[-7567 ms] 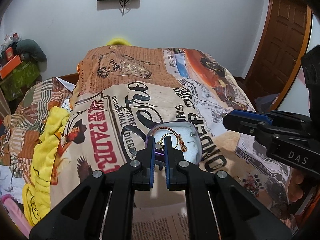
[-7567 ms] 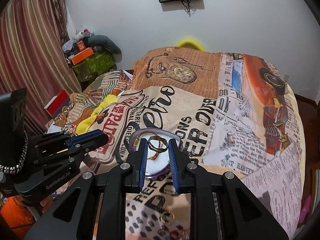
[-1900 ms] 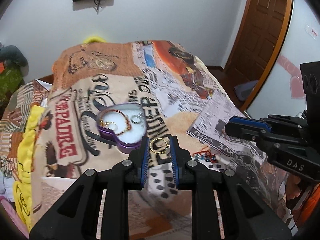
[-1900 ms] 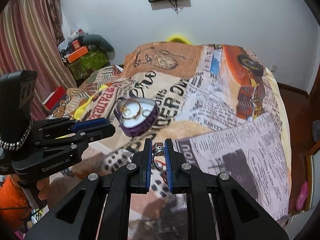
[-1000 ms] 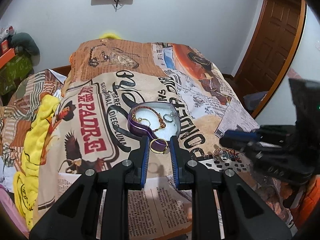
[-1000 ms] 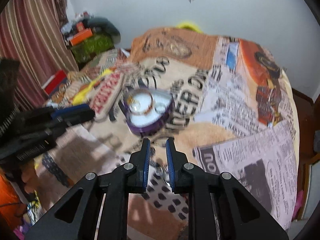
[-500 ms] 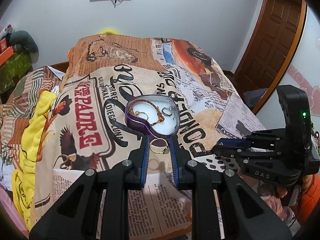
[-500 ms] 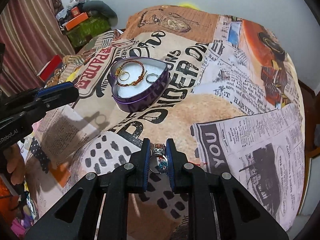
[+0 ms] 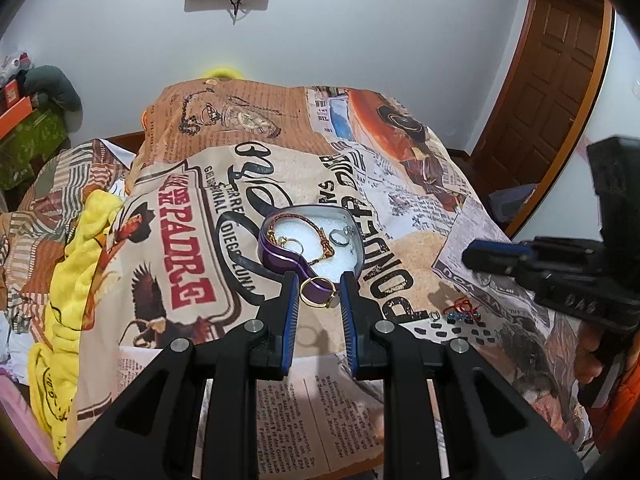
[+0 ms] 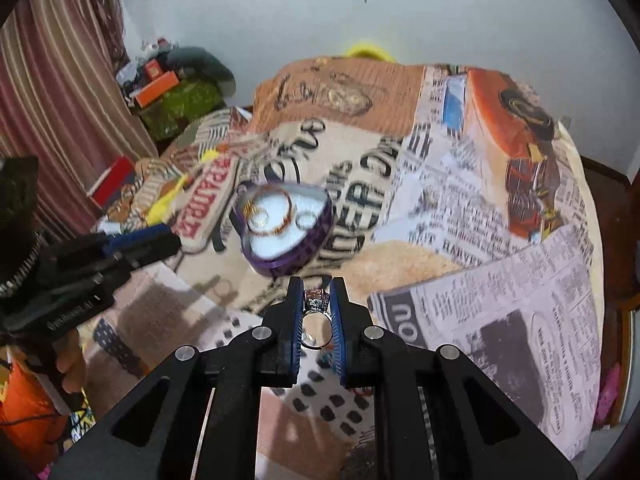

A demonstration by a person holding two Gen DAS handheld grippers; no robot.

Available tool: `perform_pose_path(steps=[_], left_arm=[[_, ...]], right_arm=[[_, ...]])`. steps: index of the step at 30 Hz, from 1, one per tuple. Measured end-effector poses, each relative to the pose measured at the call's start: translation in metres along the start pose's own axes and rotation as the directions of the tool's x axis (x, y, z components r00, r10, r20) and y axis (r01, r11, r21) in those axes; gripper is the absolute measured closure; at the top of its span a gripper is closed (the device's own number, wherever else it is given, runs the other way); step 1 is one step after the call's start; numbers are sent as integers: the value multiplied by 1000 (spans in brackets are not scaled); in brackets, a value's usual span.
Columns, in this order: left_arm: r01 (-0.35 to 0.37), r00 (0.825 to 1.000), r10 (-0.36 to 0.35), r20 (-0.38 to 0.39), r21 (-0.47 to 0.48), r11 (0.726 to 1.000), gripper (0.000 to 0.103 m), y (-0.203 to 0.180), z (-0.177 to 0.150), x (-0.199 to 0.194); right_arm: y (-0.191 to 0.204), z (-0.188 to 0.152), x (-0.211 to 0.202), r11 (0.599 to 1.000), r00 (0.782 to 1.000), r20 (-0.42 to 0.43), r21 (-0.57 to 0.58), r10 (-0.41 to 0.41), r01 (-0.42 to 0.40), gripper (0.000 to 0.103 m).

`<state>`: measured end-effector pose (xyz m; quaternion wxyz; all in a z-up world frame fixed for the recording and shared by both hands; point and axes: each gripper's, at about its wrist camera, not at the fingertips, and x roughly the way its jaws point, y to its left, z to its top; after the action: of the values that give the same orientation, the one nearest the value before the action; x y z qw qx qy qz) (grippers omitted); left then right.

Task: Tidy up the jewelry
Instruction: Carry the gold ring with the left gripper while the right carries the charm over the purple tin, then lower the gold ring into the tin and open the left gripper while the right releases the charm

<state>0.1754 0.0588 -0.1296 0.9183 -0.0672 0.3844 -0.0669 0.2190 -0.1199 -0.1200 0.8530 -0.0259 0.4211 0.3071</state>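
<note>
A purple heart-shaped box (image 9: pixel 280 256) with a white lining sits on the printed bedspread; it also shows in the right wrist view (image 10: pixel 288 264). Inside lie a braided gold bracelet (image 9: pixel 320 236), a gold ring (image 9: pixel 294 244) and a silver ring (image 9: pixel 340 237). My left gripper (image 9: pixel 319 289) is shut on a gold ring (image 9: pixel 318 291), held just before the box's near rim. My right gripper (image 10: pixel 316 296) is shut on a silver ring with a stone setting (image 10: pixel 316 316), held above the bedspread short of the box.
Small loose jewelry with red thread and blue beads (image 9: pixel 460 312) lies on the bedspread right of the box. A yellow cloth (image 9: pixel 76 272) bunches at the bed's left side. A wooden door (image 9: pixel 552 80) stands at the right, and clutter (image 10: pixel 168 92) sits at the far left.
My right gripper has lifted off the bedspread with the silver ring and moved toward the box. My left gripper holds the gold ring nearly still by the box's near rim.
</note>
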Motion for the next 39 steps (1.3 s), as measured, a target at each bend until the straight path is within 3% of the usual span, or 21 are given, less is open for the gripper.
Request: perform_pose_path(steps=[13, 39], left_arm=[[-11, 1000, 11, 22, -1, 1000, 83, 6, 18, 8], [-9, 997, 10, -72, 16, 1000, 83, 14, 40, 75]], right_arm=[[19, 36, 9, 1000, 998, 66, -19, 7, -6, 91], [22, 74, 90, 998, 997, -77, -63, -12, 7, 91]])
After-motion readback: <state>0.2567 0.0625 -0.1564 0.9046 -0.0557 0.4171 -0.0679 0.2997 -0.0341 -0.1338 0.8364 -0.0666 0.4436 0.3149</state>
